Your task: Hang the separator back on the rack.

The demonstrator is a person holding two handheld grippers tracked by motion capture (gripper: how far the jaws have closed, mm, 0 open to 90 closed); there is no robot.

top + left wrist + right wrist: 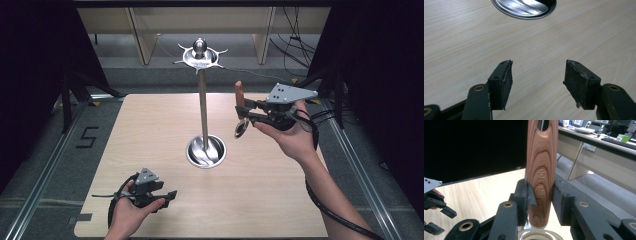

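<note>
At the bottom of the high view, left of centre, I have the left gripper (167, 195) low over the near part of the table (280, 200), cradled in my left hand (131, 207). In the left gripper view its jaws stand well apart with bare wood grain between them; they hold nothing, and the rim of the round steel base shows at the top of that frame.

Further up, at the centre of the high view, the rack's base (205, 151) sits on the table, and its thin pole (203, 105) rises straight to the hook crown (201, 55) near the top centre of the frame.

To the right of the pole, in the upper right of centre, my right hand (292, 137) lifts the right gripper (246, 111) clear of the table. Its jaws are closed on the wooden handle (541, 170) of a utensil (241, 112), which stands upright: the handle tip points up and the metal head (241, 128) hangs below the jaws. In the right gripper view the pads press both flanks of the handle, whose hanging hole sits at the top edge of the frame. The utensil is beside the pole, apart from it and lower than the crown.
</note>
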